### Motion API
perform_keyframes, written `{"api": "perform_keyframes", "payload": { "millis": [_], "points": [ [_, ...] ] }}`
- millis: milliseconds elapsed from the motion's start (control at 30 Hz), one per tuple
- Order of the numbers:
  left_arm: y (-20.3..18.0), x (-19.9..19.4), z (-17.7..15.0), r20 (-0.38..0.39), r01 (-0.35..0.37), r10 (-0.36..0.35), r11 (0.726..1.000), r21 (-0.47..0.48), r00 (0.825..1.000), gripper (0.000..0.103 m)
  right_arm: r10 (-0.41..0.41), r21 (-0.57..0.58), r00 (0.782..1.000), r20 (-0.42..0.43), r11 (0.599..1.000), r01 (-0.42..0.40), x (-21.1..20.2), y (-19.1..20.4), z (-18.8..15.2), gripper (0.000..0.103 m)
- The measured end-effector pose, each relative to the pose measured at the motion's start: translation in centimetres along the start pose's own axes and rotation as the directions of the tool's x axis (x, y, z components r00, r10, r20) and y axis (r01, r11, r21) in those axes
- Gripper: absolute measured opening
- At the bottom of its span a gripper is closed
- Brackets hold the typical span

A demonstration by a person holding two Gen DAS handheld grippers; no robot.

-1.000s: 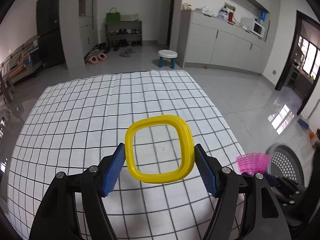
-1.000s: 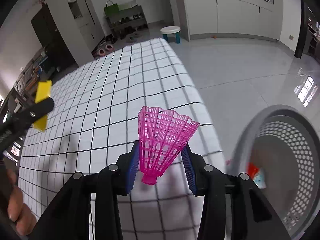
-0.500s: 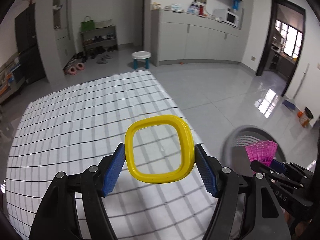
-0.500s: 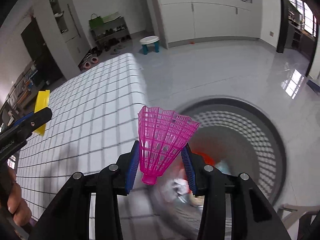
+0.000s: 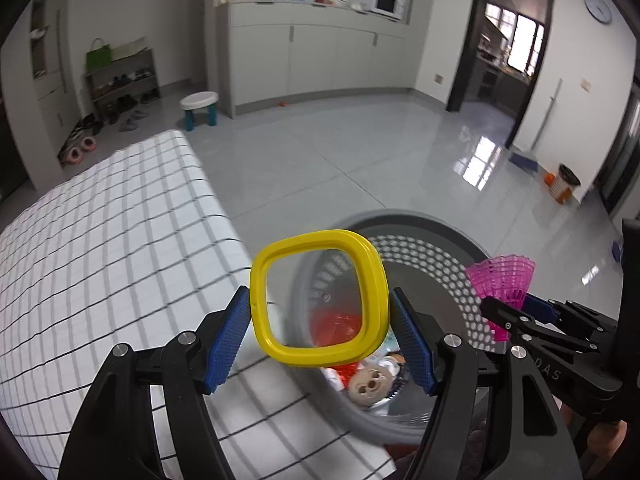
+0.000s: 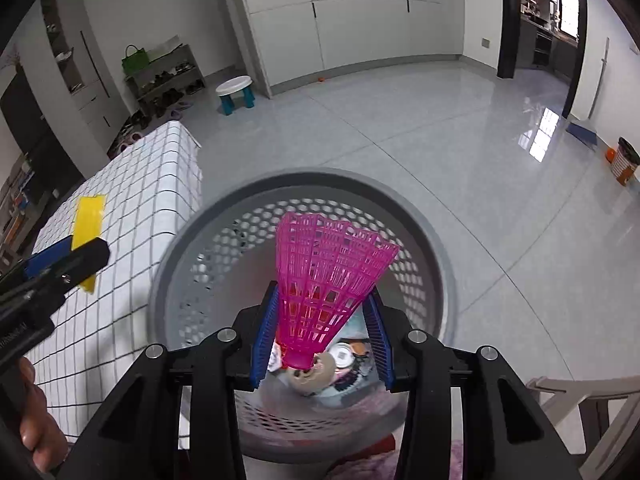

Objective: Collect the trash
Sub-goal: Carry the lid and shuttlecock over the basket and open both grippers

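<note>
My left gripper (image 5: 320, 332) is shut on a yellow square ring (image 5: 262, 304) and holds it over the near edge of a grey perforated basket (image 5: 436, 226). My right gripper (image 6: 322, 338) is shut on a pink plastic shuttlecock (image 6: 328, 276), cork end down, directly above the basket (image 6: 304, 178). The basket holds trash: a small bear-face toy (image 5: 366, 386), red pieces and wrappers. The right gripper with the shuttlecock (image 5: 502, 284) shows at the right of the left wrist view. The left gripper with the ring (image 6: 86, 228) shows at the left of the right wrist view.
A table with a white black-grid cloth (image 5: 100, 248) stands left of the basket. Shiny grey floor (image 6: 440, 140) lies beyond. A small white stool (image 6: 236, 94), a shoe rack and cabinets stand at the far wall. A pale chair frame (image 6: 580, 396) is at lower right.
Both grippers have swung right, from over the checked table to over the basket, each still holding its item. The basket's contents have come into view.
</note>
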State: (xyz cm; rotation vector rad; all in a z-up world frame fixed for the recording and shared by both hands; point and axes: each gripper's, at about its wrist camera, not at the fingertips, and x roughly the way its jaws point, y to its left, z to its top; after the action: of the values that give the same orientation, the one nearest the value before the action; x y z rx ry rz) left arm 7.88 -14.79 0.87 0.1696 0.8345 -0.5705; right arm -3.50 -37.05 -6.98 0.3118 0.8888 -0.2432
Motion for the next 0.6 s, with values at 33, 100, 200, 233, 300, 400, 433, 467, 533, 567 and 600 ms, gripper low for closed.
{"api": "perform_keyframes", "payload": {
  "millis": [33, 100, 200, 233, 300, 400, 433, 467, 533, 567, 600],
  "points": [
    [-0.8, 0.4, -0.1, -0.008, 0.01, -0.01, 1.0, 0.011, 1.0, 0.068, 0.002, 0.006, 1.0, -0.005, 1.0, -0.002, 0.2, -0.3, -0.1, 0.04],
    [-1.6, 0.9, -0.2, -0.017, 0.023, -0.023, 0.999, 0.026, 1.0, 0.068, 0.008, 0.013, 1.0, -0.014, 1.0, -0.008, 0.5, -0.7, -0.2, 0.041],
    [-2.7, 1.4, -0.4, -0.034, 0.032, -0.031, 0.998, 0.047, 0.999, 0.068, 0.017, 0.017, 1.0, -0.023, 1.0, -0.016, 0.9, -0.9, -0.5, 0.041],
    [-2.9, 1.6, -0.5, -0.041, 0.033, -0.03, 0.998, 0.05, 0.999, 0.068, 0.019, 0.019, 1.0, -0.024, 1.0, -0.019, 1.0, -0.9, -0.6, 0.041],
    [-3.1, 2.0, -0.5, -0.052, 0.033, -0.03, 0.998, 0.053, 0.998, 0.068, 0.027, 0.026, 0.999, -0.029, 0.999, -0.026, 1.2, -1.1, -0.7, 0.041],
    [-3.6, 2.2, -0.5, -0.061, 0.033, -0.029, 0.998, 0.056, 0.998, 0.068, 0.042, 0.038, 0.999, -0.035, 0.998, -0.04, 1.5, -1.6, -0.9, 0.042],
    [-3.7, 2.1, -0.6, -0.061, 0.029, -0.026, 0.998, 0.059, 0.998, 0.069, 0.046, 0.039, 0.998, -0.037, 0.998, -0.044, 1.6, -1.5, -0.6, 0.042],
    [-3.8, 2.0, -0.6, -0.06, 0.026, -0.023, 0.998, 0.061, 0.998, 0.069, 0.049, 0.04, 0.998, -0.037, 0.998, -0.048, 1.7, -1.6, -0.6, 0.042],
    [-3.9, 1.9, -0.7, -0.061, 0.026, -0.023, 0.998, 0.059, 0.998, 0.069, 0.054, 0.038, 0.998, -0.034, 0.998, -0.053, 1.5, -1.7, -0.7, 0.042],
    [-4.0, 1.9, -0.7, -0.063, 0.026, -0.022, 0.998, 0.057, 0.998, 0.069, 0.055, 0.037, 0.998, -0.031, 0.998, -0.054, 1.4, -1.7, -0.6, 0.045],
    [-4.0, 1.9, -0.6, -0.066, 0.024, -0.021, 0.998, 0.056, 0.998, 0.07, 0.053, 0.034, 0.998, -0.026, 0.998, -0.052, 1.3, -1.8, -0.6, 0.045]
  ]
}}
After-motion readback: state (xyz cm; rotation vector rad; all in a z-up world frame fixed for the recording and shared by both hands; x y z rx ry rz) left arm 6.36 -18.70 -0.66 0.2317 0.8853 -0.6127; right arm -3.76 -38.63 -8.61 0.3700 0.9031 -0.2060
